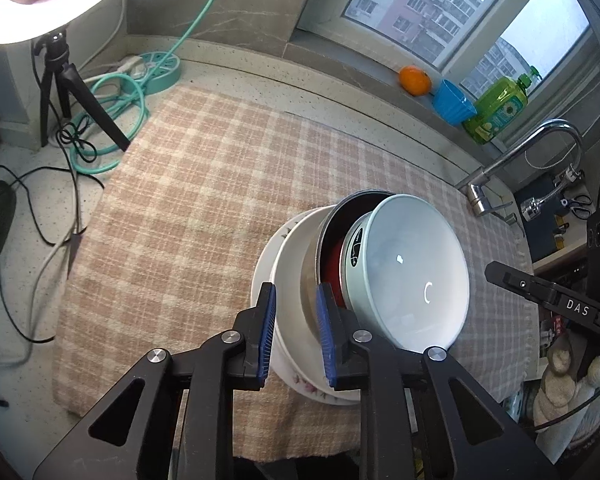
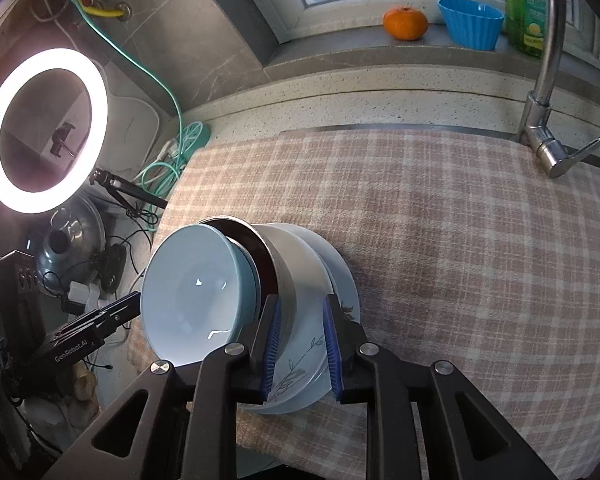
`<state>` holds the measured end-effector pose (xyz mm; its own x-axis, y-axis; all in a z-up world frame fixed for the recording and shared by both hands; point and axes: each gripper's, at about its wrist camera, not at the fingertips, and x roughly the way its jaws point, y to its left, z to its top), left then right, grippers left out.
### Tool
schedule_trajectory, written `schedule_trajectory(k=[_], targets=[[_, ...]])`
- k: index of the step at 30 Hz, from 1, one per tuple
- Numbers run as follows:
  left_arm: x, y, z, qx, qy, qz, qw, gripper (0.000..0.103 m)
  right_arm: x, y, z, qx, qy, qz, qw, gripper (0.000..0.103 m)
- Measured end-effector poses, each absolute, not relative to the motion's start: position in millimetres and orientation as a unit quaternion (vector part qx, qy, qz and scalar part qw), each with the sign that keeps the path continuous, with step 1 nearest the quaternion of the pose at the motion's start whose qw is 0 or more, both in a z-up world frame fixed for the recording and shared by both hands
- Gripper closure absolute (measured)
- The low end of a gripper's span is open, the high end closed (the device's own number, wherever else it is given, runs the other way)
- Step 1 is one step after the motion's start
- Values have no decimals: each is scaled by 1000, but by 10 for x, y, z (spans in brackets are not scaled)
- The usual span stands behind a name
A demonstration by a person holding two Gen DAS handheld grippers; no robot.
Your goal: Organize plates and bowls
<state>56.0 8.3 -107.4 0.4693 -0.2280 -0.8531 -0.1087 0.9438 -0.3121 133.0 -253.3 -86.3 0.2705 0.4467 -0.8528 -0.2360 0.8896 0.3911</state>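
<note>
Plates and bowls are gathered into one nested stack, tipped on its side and held off the checked cloth [image 1: 188, 200] that covers the counter [image 1: 236, 76]: two white plates [image 1: 288, 280] at the back, a steel bowl [image 1: 314, 248] with a dark red inside, then a pale blue bowl [image 1: 416, 268] in front. The left gripper [image 1: 296, 332] pinches the rims of the plates and the steel bowl's wall between its blue pads [image 1: 267, 332], and the right gripper [image 2: 302, 344] pinches the same stack from the opposite side, its pads on the steel bowl's wall and the plate with the leaf drawing [image 2: 300, 364]. I judge the gathering step done and the carry in hand; what remains is to set the stack where it belongs. The next move calls for both grippers to travel together and level the stack, since the pale blue bowl sits loosely in the steel one and neither gripper holds it, so it could slide out. Around it: a ring light [image 2: 44, 130] on its tripod [image 1: 60, 92] with green cable [image 1: 112, 120] to the left, a faucet [image 2: 548, 92] to the right, and on the sill an orange [image 2: 405, 23], a blue cup [image 2: 471, 22] and a green soap bottle [image 1: 500, 106]. Only the faucet is near enough to catch a swing.
</note>
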Motion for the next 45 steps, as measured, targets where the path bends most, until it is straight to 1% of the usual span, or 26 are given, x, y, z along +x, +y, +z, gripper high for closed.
schedule_trajectory(k=[3,7,12,14,15,18,19,20,22,23,25,26,27,29,32,36,45], targets=[[498,130,-1022,-160,508,-35,846,84,1205,-2565,-787,90,548,204,806,80],[413,169,-929,-152,497,-36,853,84,1041,-2564,-712,87,531,192,821,79],[294,160,-793,-133,480,-35,867,83,868,-2523,-612,81,509,179,838,71],[239,134,-736,-121,470,-33,874,78,779,-2503,-552,74,495,173,848,71],[217,130,-710,-118,467,-34,876,74,739,-2497,-528,72,489,170,852,70],[158,98,-620,-111,455,-38,883,69,618,-2478,-447,65,472,160,865,69],[137,79,-586,-106,450,-38,886,63,573,-2471,-414,61,465,157,869,69],[115,53,-550,-100,443,-39,890,59,526,-2463,-379,56,457,153,874,66],[66,4,-473,-87,428,-39,899,47,431,-2455,-308,50,441,146,884,56],[41,-17,-436,-81,419,-37,904,44,372,-2454,-264,50,430,141,890,49],[-17,-68,-356,-66,400,-33,914,27,278,-2456,-193,49,411,133,901,44],[-42,-90,-325,-59,393,-34,917,25,227,-2449,-158,47,402,130,905,39],[-66,-115,-298,-52,387,-35,920,25,191,-2439,-132,44,396,128,908,32],[-111,-149,-256,-42,379,-36,924,25,110,-2409,-80,33,383,125,915,24],[-156,-181,-233,-34,377,-34,925,22,5,-2350,-11,12,362,123,924,23],[-206,-187,-248,-35,384,-32,922,21,-92,-2318,38,7,351,122,928,19],[-294,-195,-206,-36,379,-34,924,21,-193,-2338,31,23,354,118,928,18]])
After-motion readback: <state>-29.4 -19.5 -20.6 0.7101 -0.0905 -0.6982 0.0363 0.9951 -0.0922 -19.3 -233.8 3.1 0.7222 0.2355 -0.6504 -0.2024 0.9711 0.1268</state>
